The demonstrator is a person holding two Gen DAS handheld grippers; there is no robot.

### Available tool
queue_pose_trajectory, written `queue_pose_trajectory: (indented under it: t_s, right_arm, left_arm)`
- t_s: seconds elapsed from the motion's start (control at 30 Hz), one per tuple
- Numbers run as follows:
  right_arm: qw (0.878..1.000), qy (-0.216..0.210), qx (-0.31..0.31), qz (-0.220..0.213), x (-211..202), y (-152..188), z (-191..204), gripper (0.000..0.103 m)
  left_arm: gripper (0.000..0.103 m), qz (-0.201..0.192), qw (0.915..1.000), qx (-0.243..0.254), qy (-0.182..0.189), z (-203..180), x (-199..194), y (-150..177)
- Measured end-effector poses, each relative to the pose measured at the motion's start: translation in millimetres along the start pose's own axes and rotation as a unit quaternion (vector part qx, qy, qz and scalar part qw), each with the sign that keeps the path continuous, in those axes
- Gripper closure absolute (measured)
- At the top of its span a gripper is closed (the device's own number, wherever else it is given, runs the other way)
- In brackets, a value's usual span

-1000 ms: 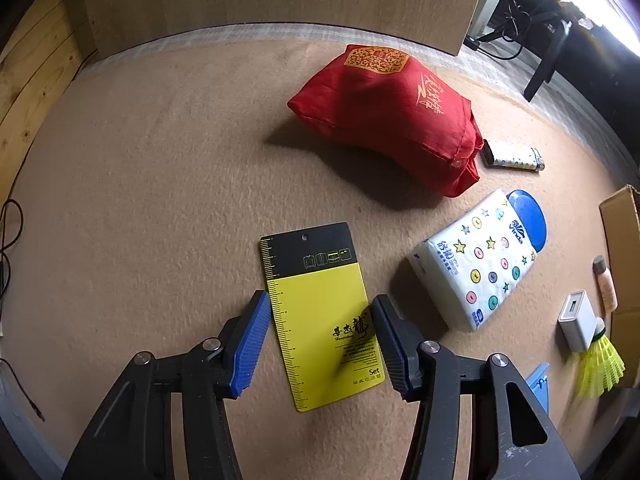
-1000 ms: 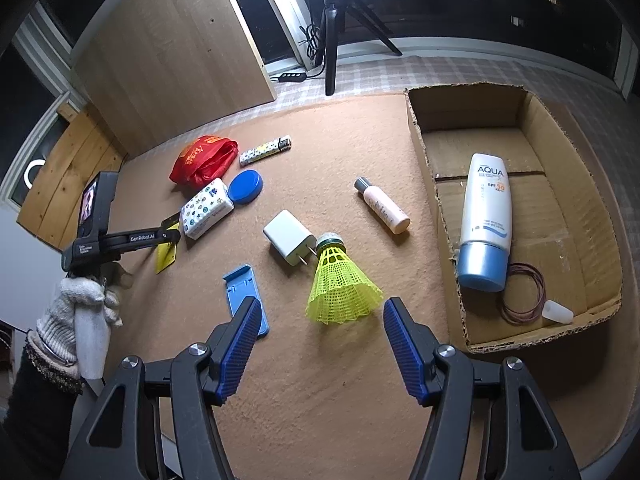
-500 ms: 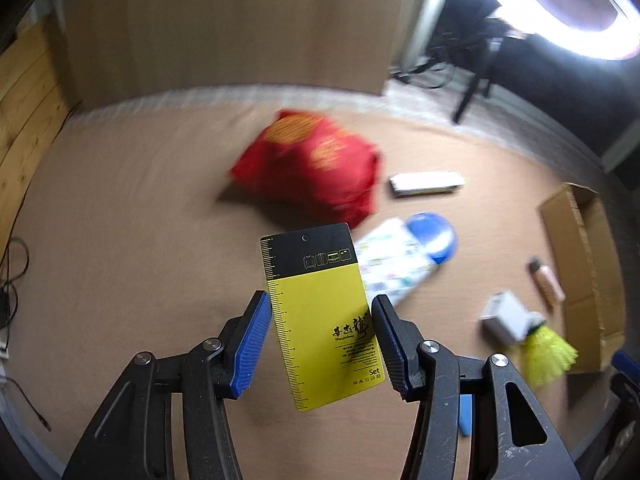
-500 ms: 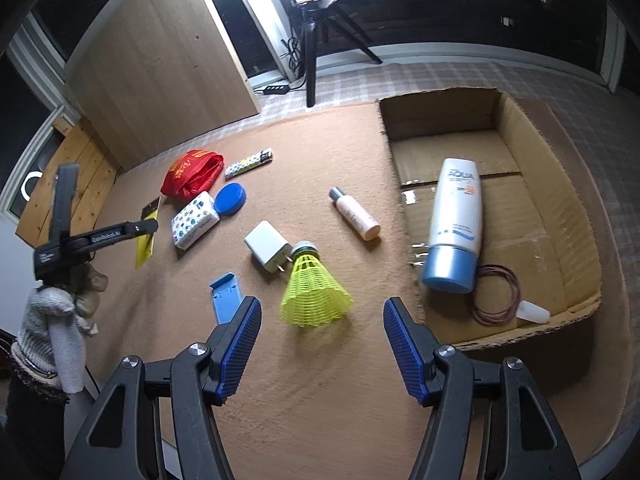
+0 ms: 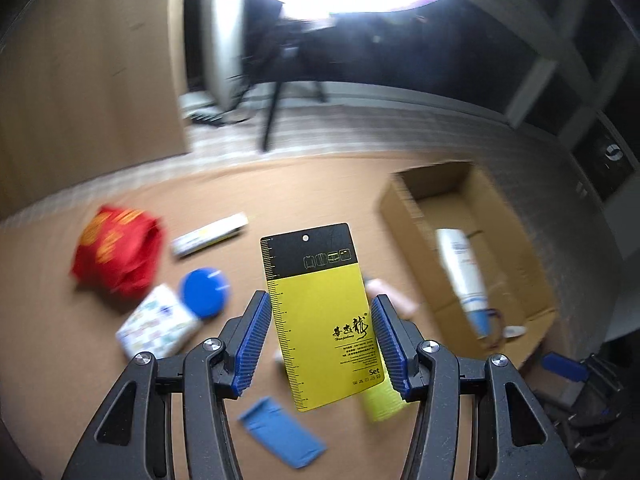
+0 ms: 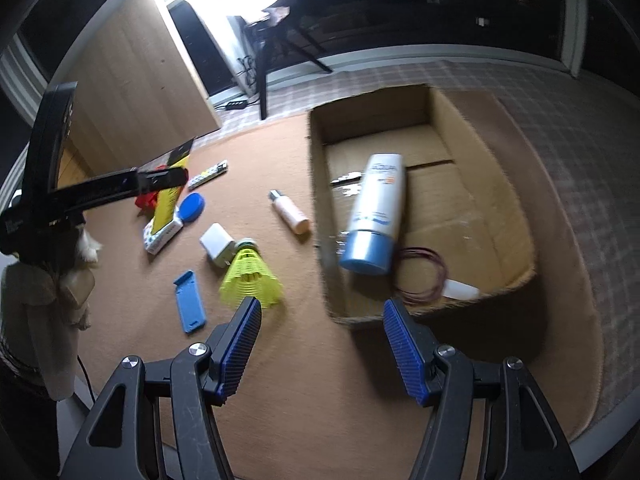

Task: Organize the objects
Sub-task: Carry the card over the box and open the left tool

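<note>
Left tongs grip one card; one box.

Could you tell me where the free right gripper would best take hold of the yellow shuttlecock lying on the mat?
Probably across the round cork head of the shuttlecock, coming from above. It lies on its side, and the flared mesh skirt looks soft, while the head is compact and firm. The white charger beside it crowds that end.

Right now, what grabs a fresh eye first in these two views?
The yellow-and-black card clamped in the left gripper, held in the air above the brown mat. Then the open cardboard box at the mat's right side with a white and blue tube lying in it, and the yellow shuttlecock just ahead of the empty right gripper.
</note>
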State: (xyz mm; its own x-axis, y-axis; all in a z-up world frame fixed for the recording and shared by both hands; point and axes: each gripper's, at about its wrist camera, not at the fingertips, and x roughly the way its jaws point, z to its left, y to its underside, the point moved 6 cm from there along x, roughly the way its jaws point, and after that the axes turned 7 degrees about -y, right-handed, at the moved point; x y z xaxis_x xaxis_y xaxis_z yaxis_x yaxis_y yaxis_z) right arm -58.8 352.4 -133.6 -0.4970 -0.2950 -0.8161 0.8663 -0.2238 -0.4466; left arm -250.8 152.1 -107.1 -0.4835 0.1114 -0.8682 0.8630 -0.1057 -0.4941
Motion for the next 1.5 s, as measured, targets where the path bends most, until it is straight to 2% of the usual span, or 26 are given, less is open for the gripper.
queue_pose_trajectory:
  t_s: [0.23,0.37,0.63,0.87,1.2,1.3,1.5]
  right_arm:
    - [1.000,0.010,0.016,-0.009,-16.9,5.2,-32.0,0.043]
    - [1.000,0.015,0.025,-0.009,-21.9,8.8,-46.4,0.043]
    - [0.999,0.020,0.033,-0.010,-30.0,13.2,-65.0,0.043]
    - [0.999,0.022,0.035,-0.009,-32.7,13.5,-73.9,0.043]
    - [0.999,0.019,0.031,-0.002,-29.4,13.7,-72.1,0.043]
    - [1.000,0.015,0.027,0.001,-27.1,14.2,-68.0,0.043]
    - [1.000,0.012,0.019,0.003,-23.3,13.5,-57.9,0.043]
  left_arm:
    - [0.047,0.001,0.9982,0.050,0.034,-89.2,15.7,-14.8]
    - [0.047,0.006,0.9965,0.069,0.047,-126.9,23.3,-13.6]
    - [0.047,0.018,0.9941,0.088,0.061,-174.2,38.6,-10.2]
    - [0.047,0.022,0.9932,0.097,0.061,-191.7,47.8,-9.0]
    - [0.046,0.027,0.9919,0.103,0.069,-195.9,46.2,-5.9]
    - [0.034,0.029,0.9924,0.099,0.068,-192.7,44.4,-5.0]
    - [0.033,0.025,0.9935,0.091,0.063,-173.9,35.2,-4.9]
